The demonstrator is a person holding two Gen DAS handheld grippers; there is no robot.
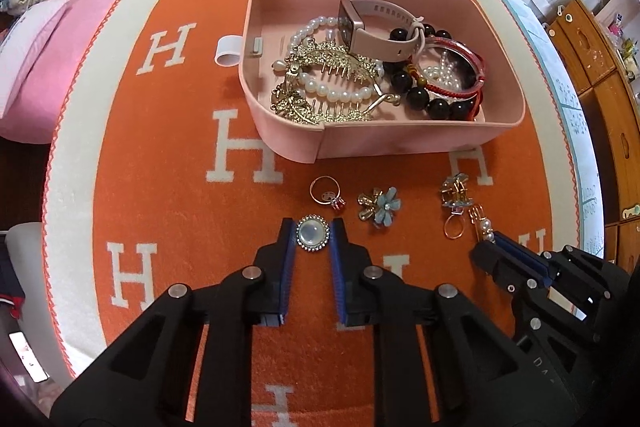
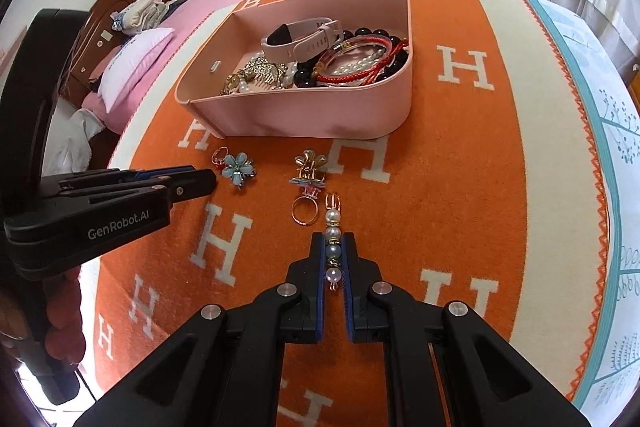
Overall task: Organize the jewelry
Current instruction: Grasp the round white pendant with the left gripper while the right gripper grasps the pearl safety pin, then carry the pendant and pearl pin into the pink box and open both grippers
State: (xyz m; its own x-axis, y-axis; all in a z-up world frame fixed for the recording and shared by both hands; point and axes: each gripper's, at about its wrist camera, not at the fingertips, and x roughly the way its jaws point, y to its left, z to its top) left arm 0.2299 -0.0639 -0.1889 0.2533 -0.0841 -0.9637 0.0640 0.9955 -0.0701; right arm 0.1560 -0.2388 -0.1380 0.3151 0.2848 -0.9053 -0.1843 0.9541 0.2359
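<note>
The left gripper (image 1: 313,233) has its jaws spread just wide enough to flank the brooch (image 1: 312,232), a round pale cabochon ringed with tiny dark stones, lying flat on the orange blanket (image 1: 160,147); the blue pads look to be touching its rim or a hair off it, and I cannot tell which. It should be light, hard and slick at the dome, so the beaded rim is the place to pinch, low and square, or it may squirt out. Beyond it lies a gold ring (image 1: 326,191) with a red stone, thin and stiff, best taken across the band. Next to the right is a blue flower clip (image 1: 380,205), petals likely brittle, then a gilt claw clip (image 1: 454,187) and a second ring (image 1: 454,227) just beside it. Farthest right, the right gripper (image 2: 333,251) has its jaws nearly closed around a pearl hairpin (image 2: 333,247), a straight row of white beads on a gold comb; it lies between the pads lengthwise, seemingly on the blanket and not lifted. It is light and rigid, but the round pearls are slippery, so gripping mid-length across two beads seems safest. Behind all these sits the pink tray (image 1: 380,143), already holding a watch (image 1: 372,31), pearl strands, gold combs and dark bead bracelets, on a bed.
</note>
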